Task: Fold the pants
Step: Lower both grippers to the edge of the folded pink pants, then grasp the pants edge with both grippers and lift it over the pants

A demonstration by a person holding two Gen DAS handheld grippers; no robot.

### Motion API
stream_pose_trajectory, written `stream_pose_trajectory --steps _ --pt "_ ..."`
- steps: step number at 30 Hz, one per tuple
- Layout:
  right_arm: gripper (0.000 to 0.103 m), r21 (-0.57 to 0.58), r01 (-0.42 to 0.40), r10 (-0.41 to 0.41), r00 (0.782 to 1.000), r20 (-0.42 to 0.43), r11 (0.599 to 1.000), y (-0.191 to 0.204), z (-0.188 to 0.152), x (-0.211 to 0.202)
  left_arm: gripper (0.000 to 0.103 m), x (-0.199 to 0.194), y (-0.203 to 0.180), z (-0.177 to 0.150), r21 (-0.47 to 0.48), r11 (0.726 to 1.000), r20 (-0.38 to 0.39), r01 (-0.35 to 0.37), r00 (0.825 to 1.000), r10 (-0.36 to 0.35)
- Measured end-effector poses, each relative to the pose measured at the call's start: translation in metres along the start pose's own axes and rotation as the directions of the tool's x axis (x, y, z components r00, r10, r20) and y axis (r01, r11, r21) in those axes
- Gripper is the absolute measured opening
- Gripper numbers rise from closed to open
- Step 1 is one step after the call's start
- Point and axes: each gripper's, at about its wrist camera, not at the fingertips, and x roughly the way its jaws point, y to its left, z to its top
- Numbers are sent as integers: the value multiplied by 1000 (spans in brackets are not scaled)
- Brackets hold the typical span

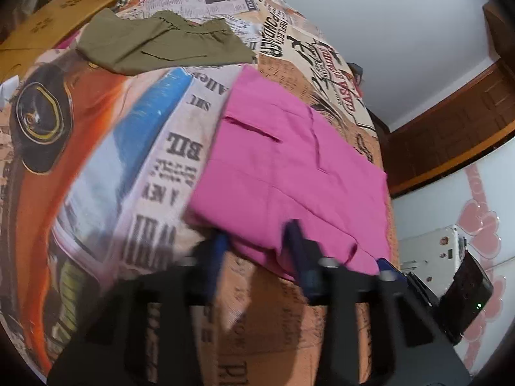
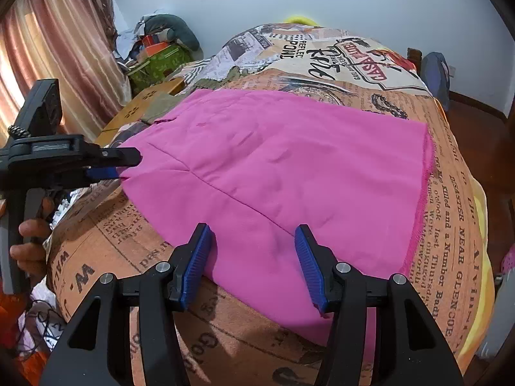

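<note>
Left wrist view. Pink pants (image 1: 289,173): folded flat on the bed, occupying the centre and right of the frame, one pocket slit visible on the upper layer, near edge at lower centre. Bedspread (image 1: 161,148): newspaper and car print, covering the bed (image 1: 267,315) across most of the frame. Left gripper (image 1: 257,244): lower centre, blurred; its blue fingers (image 1: 299,251) stood either side of the near left corner of the pink pants, with fabric between them. No earlier picture was supplied; whether the pads pressed the cloth could not be told from the blur. Olive garment (image 1: 161,45): lying flat in the upper left, well apart from the pink pants. Cardboard box (image 1: 48,25): upper left edge, beside the olive garment. Right gripper (image 1: 396,273): partly visible at lower right, at the near right part of the pink pants.

Right wrist view. Pink pants (image 2: 276,167): spread across the centre of the frame, a seam running diagonally toward lower centre, frayed hem along the right edge. Right gripper (image 2: 254,257): lower centre, jaws parted, released; blue pads (image 2: 196,257) rested down on the near edge of the pants, the fabric lying flat between them, not pinched. Left gripper (image 2: 119,167): middle left, its blue tip at the left corner of the pants. Person's hand (image 2: 29,244): lower left, wrapped on the left gripper's handle. Curtain (image 2: 58,48): upper left. Clutter pile (image 2: 157,45): upper left of centre, beyond the bed. Wall (image 2: 354,0): pale, across the top.
</note>
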Motion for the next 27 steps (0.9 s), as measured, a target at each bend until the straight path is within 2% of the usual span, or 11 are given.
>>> stream_pose_trajectory --steps 4,7,11,17,20,24,27 --pt "50 1 1 -1 1000 -4 1000 1 1 0 22 -3 -3 1 59 998 20 -6 1000 5" --pt "50 -2 5 -5 1000 -13 1000 2 3 0 19 -6 -12 1 126 991 61 -50 997 42" --pt "50 -23 2 -3 1000 -27 1000 10 9 3 17 -23 -21 -9 207 969 139 -136 984 109" --pt "51 -100 -32 28 999 -39 995 38 16 13 17 -51 5 -25 181 963 189 -199 968 165" --pt "51 -150 -42 35 998 -47 988 54 19 17 17 -62 16 -34 176 954 217 -244 955 204" --pt "51 -165 -39 29 998 -63 986 63 29 19 15 -74 15 -41 213 926 284 -313 926 248" --pt "51 -143 -45 40 999 -37 989 68 37 15 15 -80 8 -40 250 912 326 -327 915 238"
